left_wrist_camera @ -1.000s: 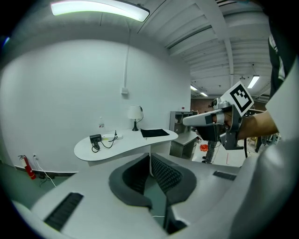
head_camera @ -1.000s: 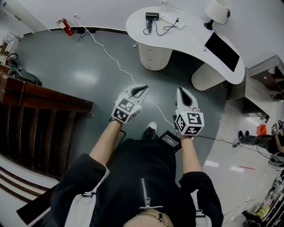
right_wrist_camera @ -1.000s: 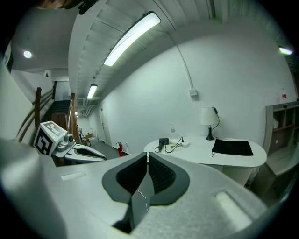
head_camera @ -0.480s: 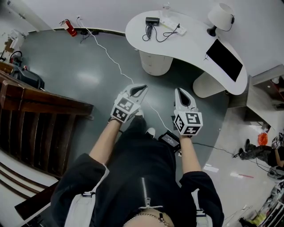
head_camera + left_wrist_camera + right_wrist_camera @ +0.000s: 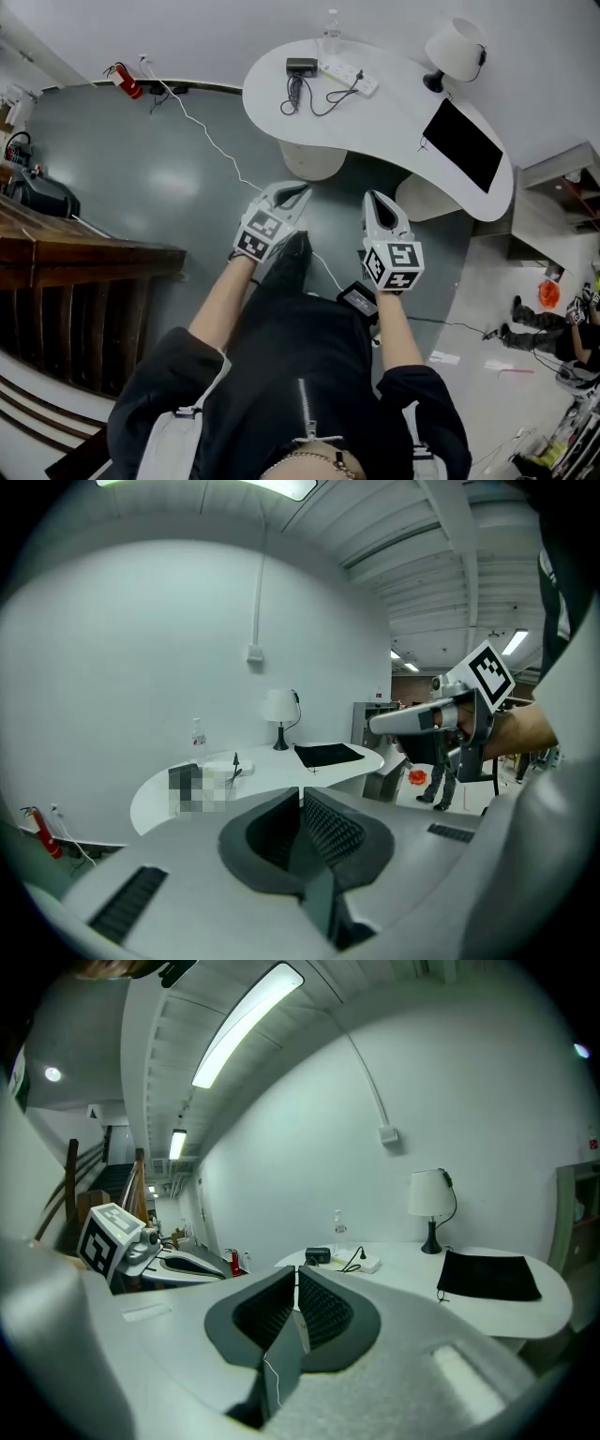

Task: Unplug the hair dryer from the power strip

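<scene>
Approach comes first: left claw and right claw are both closed together and empty, well apart from the hair dryer and power strip at the table's far edge, so open one for the plug and pin the strip with the other.

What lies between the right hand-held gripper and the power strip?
Head view: only grey floor and bare white table separate the right hand-held gripper from the power strip.

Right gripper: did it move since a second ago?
Yes. The right gripper has come closer to the white table: in the head view, less floor shows between its tip and the table's edge than before.
</scene>
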`<state>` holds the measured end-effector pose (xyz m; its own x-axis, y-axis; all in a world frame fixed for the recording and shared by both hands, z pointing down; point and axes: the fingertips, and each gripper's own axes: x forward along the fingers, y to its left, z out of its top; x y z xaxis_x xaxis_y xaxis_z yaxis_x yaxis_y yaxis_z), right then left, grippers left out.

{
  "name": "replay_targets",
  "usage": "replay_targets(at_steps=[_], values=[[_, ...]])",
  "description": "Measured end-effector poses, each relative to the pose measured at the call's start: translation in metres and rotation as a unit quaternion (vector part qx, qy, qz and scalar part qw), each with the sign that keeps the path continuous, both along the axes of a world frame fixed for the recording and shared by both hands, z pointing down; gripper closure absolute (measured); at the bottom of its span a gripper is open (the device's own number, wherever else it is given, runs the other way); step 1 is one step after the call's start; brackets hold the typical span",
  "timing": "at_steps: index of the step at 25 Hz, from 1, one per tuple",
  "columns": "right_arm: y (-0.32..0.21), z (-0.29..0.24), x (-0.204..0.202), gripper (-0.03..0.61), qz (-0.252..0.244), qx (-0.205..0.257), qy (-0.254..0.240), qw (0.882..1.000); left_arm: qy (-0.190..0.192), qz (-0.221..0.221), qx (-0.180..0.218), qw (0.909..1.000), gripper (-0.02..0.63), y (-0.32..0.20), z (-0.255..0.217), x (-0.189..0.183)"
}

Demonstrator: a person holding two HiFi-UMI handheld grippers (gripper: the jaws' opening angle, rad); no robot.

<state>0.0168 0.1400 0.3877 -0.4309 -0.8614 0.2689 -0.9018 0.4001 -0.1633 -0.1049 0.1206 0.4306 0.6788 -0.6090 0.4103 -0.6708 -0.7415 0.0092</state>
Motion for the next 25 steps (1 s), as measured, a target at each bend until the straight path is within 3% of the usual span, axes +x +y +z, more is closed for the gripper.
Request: replay_targets(at_steps=[15, 25], values=[[-0.215, 0.000, -0.006, 0.574, 0.044, -0.020, 0.007, 0.999, -0.014, 0.062, -0.011, 0.9979, 0.594, -0.217, 0.006, 0.003], [-0.275, 0.008, 0.005, 0.574, 0.072, -0.028, 0.016, 0.997, -0.016, 0.090, -0.016, 0.9957, 0.594, -0.288, 0.019, 0.008]])
